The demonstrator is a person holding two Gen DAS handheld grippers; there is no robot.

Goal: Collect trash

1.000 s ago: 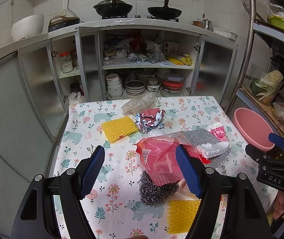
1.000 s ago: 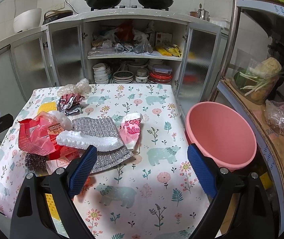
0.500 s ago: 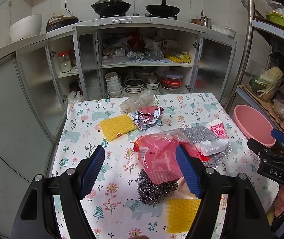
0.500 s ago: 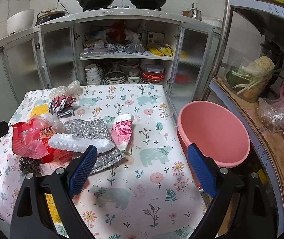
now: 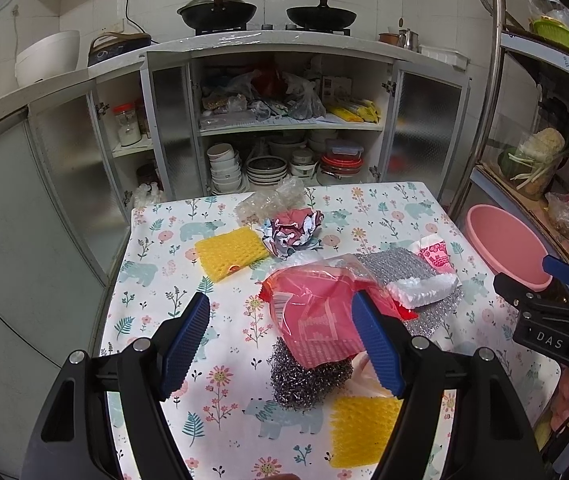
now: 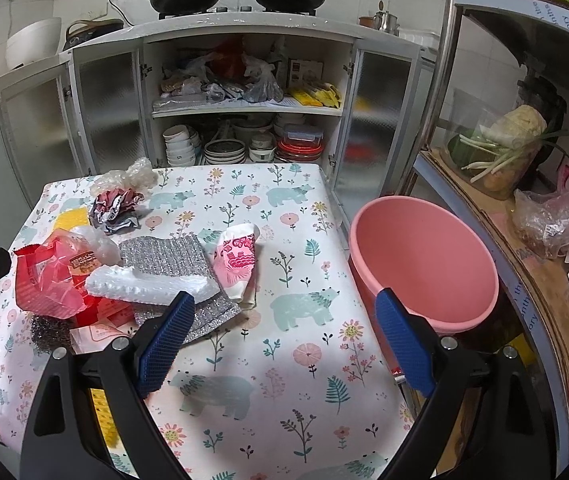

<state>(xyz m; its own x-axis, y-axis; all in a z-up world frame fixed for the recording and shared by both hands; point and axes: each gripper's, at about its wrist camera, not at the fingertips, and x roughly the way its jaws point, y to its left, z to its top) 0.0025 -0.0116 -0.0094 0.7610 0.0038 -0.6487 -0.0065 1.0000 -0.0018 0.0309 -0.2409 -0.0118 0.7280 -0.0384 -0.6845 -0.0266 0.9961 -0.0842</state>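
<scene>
Hovered above the worktop (image 6: 284, 360), both left tongs (image 5: 280, 344) and right tongs (image 6: 284, 340) spread wide, pinching nothing. Lay heaped on the worktop's left half: red plastic bag (image 5: 316, 308), steel scourer (image 5: 308, 376), white foam (image 6: 152, 284). Stood beside its right edge: pink basin (image 6: 424, 264).

A floral-clothed table (image 6: 284, 344) carries a heap of litter along its left side: a red plastic bag (image 5: 316, 312), a steel scourer (image 5: 308, 376), a silver cloth (image 6: 172, 264) and a white foam strip (image 6: 148, 284) piled together. The table's right half and near edge lie bare, giving open passage. A pink basin (image 6: 424, 264) sits just beside the right edge. Open cupboards (image 6: 244, 100) stand behind the far edge.
</scene>
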